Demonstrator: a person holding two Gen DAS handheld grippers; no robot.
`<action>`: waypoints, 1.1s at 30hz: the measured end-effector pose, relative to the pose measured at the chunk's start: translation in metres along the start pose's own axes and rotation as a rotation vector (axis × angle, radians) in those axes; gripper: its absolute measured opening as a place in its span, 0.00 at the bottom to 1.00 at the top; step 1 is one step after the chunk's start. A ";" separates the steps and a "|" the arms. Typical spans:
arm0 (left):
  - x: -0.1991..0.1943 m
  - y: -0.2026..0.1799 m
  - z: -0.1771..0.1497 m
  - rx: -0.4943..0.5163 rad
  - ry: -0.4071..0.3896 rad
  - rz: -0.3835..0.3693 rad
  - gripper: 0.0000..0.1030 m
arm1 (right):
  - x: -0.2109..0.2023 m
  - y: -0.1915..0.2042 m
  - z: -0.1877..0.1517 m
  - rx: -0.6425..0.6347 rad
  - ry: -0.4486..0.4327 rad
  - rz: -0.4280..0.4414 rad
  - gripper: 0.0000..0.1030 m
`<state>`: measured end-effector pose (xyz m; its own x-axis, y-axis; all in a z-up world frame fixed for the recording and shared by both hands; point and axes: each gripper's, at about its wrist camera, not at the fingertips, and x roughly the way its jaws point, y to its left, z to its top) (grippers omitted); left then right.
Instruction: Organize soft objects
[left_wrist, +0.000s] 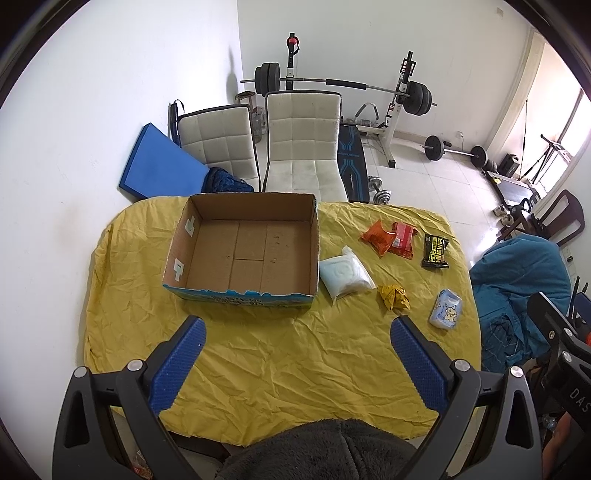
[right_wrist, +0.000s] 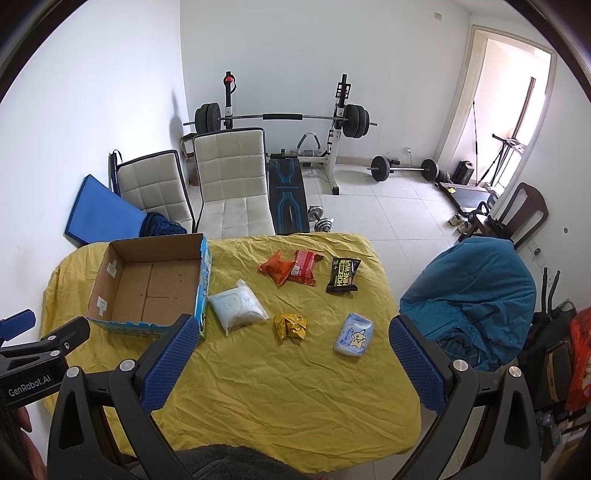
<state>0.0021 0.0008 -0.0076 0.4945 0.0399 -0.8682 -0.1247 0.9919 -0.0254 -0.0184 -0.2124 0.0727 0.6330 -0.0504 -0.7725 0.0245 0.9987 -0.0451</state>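
While both grippers are hovering above the near edge of the yellow cloth (right_wrist: 295, 387), the left gripper (left_wrist: 297, 341) and right gripper (right_wrist: 291, 339) are each showing jaws wide apart and gripping nothing, so the task looks like it is only starting. The cardboard box (left_wrist: 243, 251) is sitting empty on the left, with the white pouch (right_wrist: 238, 306) just beside it and the gold packet (right_wrist: 290, 325), blue tissue pack (right_wrist: 354, 334), orange packet (right_wrist: 276, 270), red packet (right_wrist: 303, 266) and black packet (right_wrist: 342, 280) lying further right. The next move is probably calling for the right gripper to drop over a nearby packet, pinching it gently.
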 end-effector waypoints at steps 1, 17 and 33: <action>0.000 0.000 0.000 0.001 -0.001 0.003 0.99 | 0.001 0.000 0.000 -0.001 0.001 0.000 1.00; 0.014 0.000 0.001 0.002 0.027 -0.003 0.99 | 0.018 0.004 0.001 0.010 0.018 0.002 1.00; 0.135 -0.081 0.058 0.148 0.141 -0.064 0.99 | 0.161 -0.113 -0.004 0.219 0.269 -0.090 1.00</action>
<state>0.1283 -0.0673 -0.0937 0.3707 -0.0311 -0.9282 0.0357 0.9992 -0.0192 0.0778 -0.3334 -0.0485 0.3955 -0.1095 -0.9119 0.2542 0.9671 -0.0059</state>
